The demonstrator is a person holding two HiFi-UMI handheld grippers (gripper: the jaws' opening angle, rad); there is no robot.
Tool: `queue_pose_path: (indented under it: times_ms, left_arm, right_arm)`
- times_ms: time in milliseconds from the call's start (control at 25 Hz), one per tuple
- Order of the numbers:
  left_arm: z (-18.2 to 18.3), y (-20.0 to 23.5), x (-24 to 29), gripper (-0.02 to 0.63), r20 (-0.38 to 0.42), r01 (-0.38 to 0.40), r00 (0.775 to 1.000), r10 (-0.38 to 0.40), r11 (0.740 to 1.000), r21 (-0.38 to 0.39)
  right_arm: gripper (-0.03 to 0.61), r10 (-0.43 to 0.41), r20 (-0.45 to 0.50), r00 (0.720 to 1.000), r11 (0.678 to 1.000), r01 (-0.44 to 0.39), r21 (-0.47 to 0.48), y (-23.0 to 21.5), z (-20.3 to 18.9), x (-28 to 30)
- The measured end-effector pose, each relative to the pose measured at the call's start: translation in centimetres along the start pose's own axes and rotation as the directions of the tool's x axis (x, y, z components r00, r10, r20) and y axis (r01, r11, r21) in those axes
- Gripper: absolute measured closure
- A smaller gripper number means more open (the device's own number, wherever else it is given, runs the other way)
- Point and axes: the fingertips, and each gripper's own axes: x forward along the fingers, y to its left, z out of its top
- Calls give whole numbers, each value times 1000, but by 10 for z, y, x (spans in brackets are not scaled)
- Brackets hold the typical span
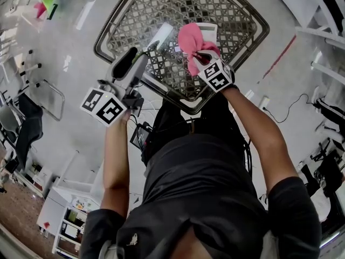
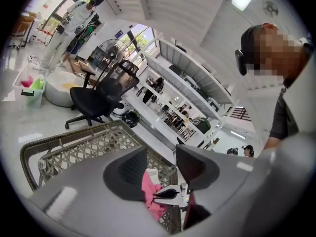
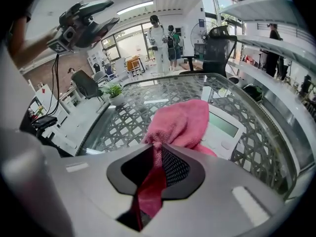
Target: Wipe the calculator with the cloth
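A pink cloth (image 1: 190, 41) lies bunched over the left part of a white calculator (image 1: 209, 31) on the lattice-top table (image 1: 237, 15). My right gripper (image 1: 198, 55) is shut on the cloth's near end. In the right gripper view the cloth (image 3: 182, 122) runs from between the jaws onto the calculator (image 3: 224, 127), whose display and right-hand keys show. My left gripper (image 1: 135, 58) hovers above the table's near-left edge, open, with nothing between its pads. In the left gripper view the cloth (image 2: 149, 187) and the right gripper (image 2: 170, 194) show through the gap of my left gripper (image 2: 160, 164).
A white flat object (image 1: 161, 35) lies on the table left of the cloth. A small potted plant (image 3: 114, 90) stands beyond the table's far side. A black office chair (image 2: 98, 95), shelving and standing people (image 3: 158, 38) surround the table. Cables (image 1: 291, 109) run across the floor.
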Motion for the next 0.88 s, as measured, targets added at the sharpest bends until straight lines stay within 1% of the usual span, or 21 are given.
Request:
queue_pose_path:
  times_ms: [480,680,880]
  left_arm:
    - [-2,-9,16,379,-19,11,1000,-11,1000,7]
    - [-3,-15,20,379,-20,15,1000,-14,1000,13]
    - [-4,-19,23,379,-26,16,1000,-15,1000,17]
  right_arm:
    - [529,-37,-22,999,999,37,19,-32,-27,-24]
    - [529,-68,-31,997,998,68,14,-48,-30,-39]
    - [528,-84,-45,995,996,86,38,-62,-49,-44]
